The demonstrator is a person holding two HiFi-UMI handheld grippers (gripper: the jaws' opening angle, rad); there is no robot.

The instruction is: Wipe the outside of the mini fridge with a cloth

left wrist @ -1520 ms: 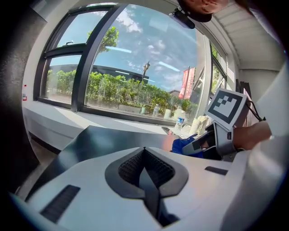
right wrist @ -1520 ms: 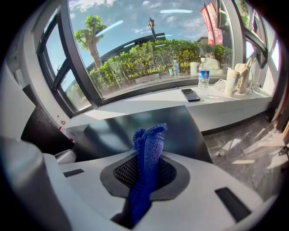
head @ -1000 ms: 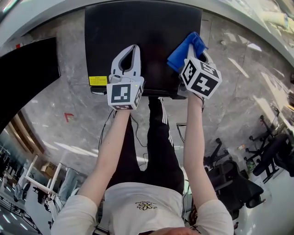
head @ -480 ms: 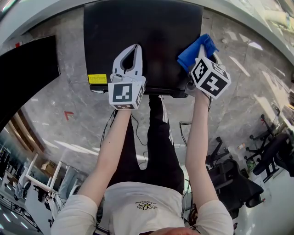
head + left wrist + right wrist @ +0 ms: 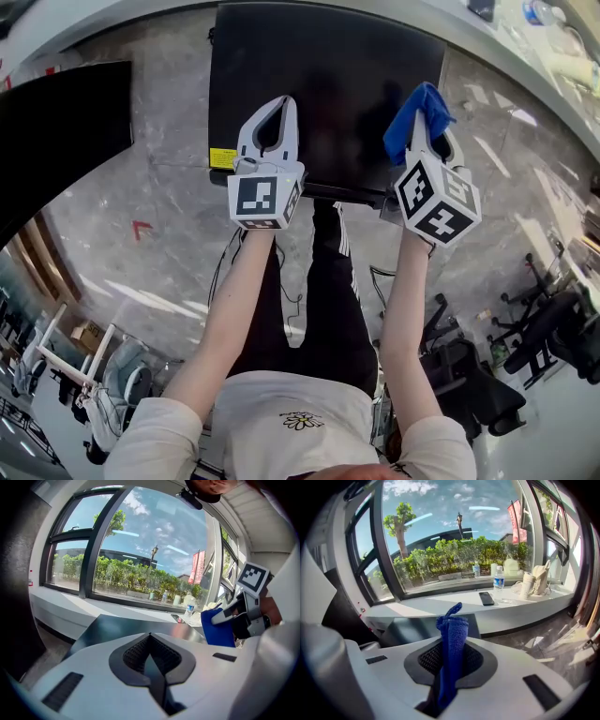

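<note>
The black mini fridge (image 5: 328,84) stands on the floor below me, its flat top (image 5: 122,626) facing up. My right gripper (image 5: 427,127) is shut on a blue cloth (image 5: 412,122), which hangs over the fridge top's right edge; in the right gripper view the cloth (image 5: 451,648) stands up between the jaws. My left gripper (image 5: 274,122) hovers over the left part of the fridge top, shut with nothing in it. From the left gripper view I see the blue cloth (image 5: 216,627) and the right gripper's marker cube (image 5: 253,577) at the right.
A yellow label (image 5: 223,157) sits on the fridge's near left corner. A dark cabinet (image 5: 52,141) stands at the left. A window ledge (image 5: 497,603) beyond holds a phone (image 5: 486,598), bottles and bags. Office chairs (image 5: 478,375) stand at the lower right.
The right gripper with the cloth has slid right, from over the fridge top to its right edge. The left gripper stays about where it was over the top.
</note>
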